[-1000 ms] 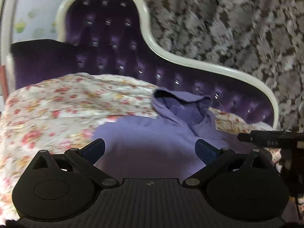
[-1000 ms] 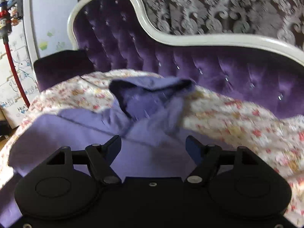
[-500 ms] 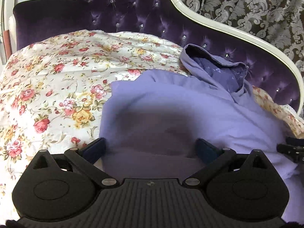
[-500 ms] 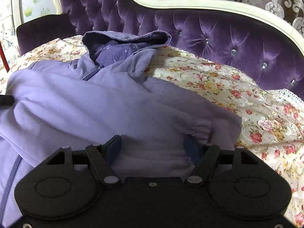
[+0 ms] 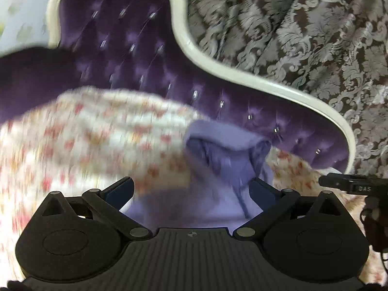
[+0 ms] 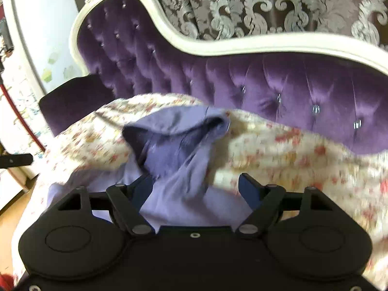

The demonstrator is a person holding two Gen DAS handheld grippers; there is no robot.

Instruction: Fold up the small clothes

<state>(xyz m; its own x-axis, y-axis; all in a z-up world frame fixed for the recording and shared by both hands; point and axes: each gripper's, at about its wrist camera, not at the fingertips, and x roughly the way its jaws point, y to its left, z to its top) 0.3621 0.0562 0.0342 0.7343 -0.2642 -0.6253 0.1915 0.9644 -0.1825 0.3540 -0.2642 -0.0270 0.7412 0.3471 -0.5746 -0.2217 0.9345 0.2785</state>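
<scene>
I am holding a gripper in each hand, over a sofa with a purple back.

In the left wrist view, the flowery sheet [image 5: 80, 140] is covering the seat on the left side. It is looking blurry. Behind it, the purple sofa back [image 5: 126, 55] is standing up, with a curvy white frame [image 5: 218, 68] along its top. My left gripper [image 5: 191, 189] is pointing down at the sheet and its two blue fingers [image 5: 121, 190] are standing wide apart. Nothing is being squeezed between them. The little purple hoodie [image 5: 194, 206] is lying on the sheet, and it is showing in the gap between the fingers. Its hood [image 5: 225, 145] is sitting open farther back, near the sofa back. At the right edge, a black bar [image 5: 351, 184] is poking in. Behind the sofa, a dark curtain with silver leaves [image 5: 303, 29] is hanging.

In the right wrist view, a red pole [image 6: 21, 118] is leaning at the far left by a white wall. The hoodie [image 6: 184, 194] is lying on the flowery sheet [image 6: 303, 150], left of the middle. Its hood [image 6: 177, 131] is gaping open. My right gripper [image 6: 197, 189] is hanging over the hoodie. Its fingers [image 6: 249, 189] are spread wide and are not pinching anything. The left finger is over the purple cloth and the right one is over the sheet. I cannot tell if they are touching.
</scene>
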